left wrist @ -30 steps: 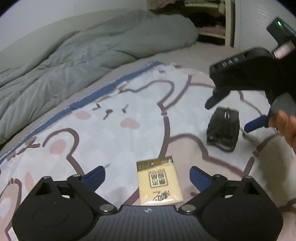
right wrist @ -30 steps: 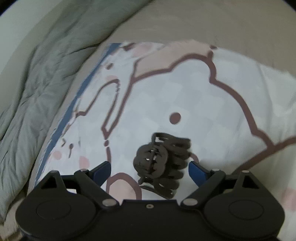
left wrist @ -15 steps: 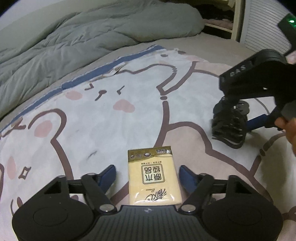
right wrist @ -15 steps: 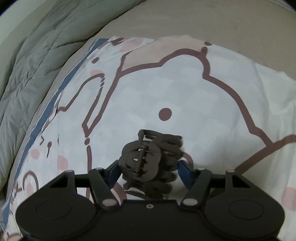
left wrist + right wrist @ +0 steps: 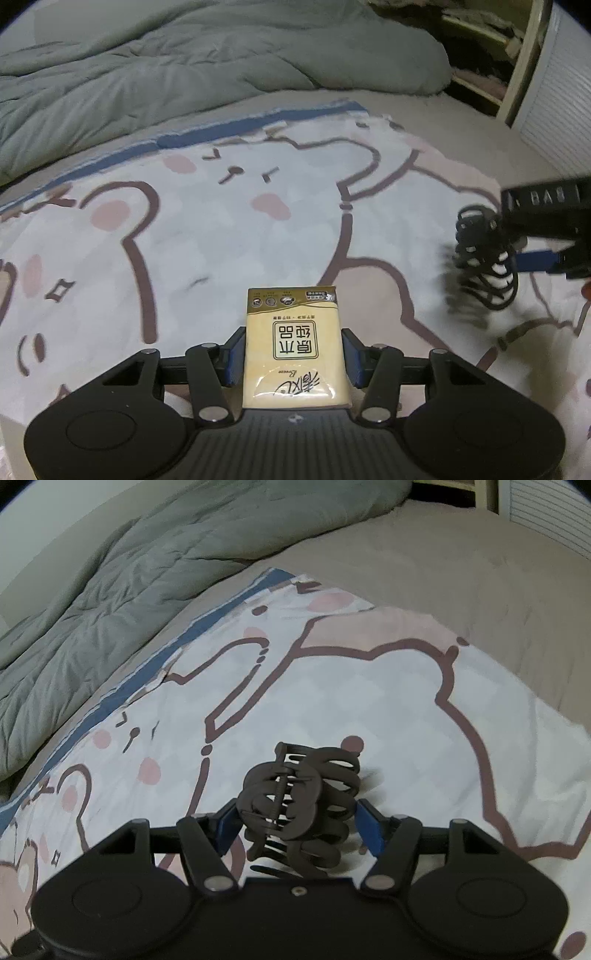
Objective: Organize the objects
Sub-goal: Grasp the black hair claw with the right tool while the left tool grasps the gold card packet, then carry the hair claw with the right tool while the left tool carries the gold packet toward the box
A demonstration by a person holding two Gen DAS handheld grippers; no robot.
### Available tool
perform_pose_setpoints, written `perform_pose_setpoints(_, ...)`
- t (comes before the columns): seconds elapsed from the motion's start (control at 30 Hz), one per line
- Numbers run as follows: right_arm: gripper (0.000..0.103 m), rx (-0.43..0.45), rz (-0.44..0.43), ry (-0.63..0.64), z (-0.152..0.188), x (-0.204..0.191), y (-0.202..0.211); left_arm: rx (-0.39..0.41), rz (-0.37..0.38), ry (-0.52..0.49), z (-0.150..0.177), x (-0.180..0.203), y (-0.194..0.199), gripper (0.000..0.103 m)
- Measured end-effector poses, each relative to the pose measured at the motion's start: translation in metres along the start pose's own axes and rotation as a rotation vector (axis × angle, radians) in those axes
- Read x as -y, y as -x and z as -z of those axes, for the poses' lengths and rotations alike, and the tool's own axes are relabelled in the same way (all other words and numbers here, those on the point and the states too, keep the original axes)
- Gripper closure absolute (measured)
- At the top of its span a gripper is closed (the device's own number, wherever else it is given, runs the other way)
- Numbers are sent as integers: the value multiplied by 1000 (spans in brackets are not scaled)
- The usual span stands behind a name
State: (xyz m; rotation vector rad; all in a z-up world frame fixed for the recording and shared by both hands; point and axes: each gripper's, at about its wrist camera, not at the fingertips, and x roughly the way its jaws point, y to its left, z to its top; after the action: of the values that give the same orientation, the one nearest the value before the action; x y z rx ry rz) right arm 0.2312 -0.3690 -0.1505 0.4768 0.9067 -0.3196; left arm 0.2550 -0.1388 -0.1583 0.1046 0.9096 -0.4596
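Spread over a beige bed, a white cloth printed with brown-outlined bears and edged in blue carries both of the task's things, with a rumpled grey-green duvet heaped beyond its far edge.

Toward the cloth's near edge, the left gripper has its jaws closing on a flat yellow tissue packet with a brown band and printed characters; the blue pads sit against both long sides of the packet.

Toward the cloth's right edge, the right gripper pinches a dark brown plastic claw hair clip between its blue pads, with the clip apparently just clear of the cloth.

Two slips seem likely. The soft packet could buckle or slide out forward, since only its rear half sits between the pads. The clip is curved and open-ribbed, so a pad bearing on a rib could let it twist and drop, or squeeze its spring open.
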Motion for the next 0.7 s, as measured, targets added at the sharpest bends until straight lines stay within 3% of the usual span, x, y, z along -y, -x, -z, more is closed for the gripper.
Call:
perform_pose_setpoints(0.37, 36, 45, -72, 74, 5, -8, 55, 84, -78, 17, -6, -7, 79, 50)
perform_pose_setpoints(0.7, 36, 88, -167, 160, 26, -36, 118, 144, -145, 61, 9, -17, 150, 50)
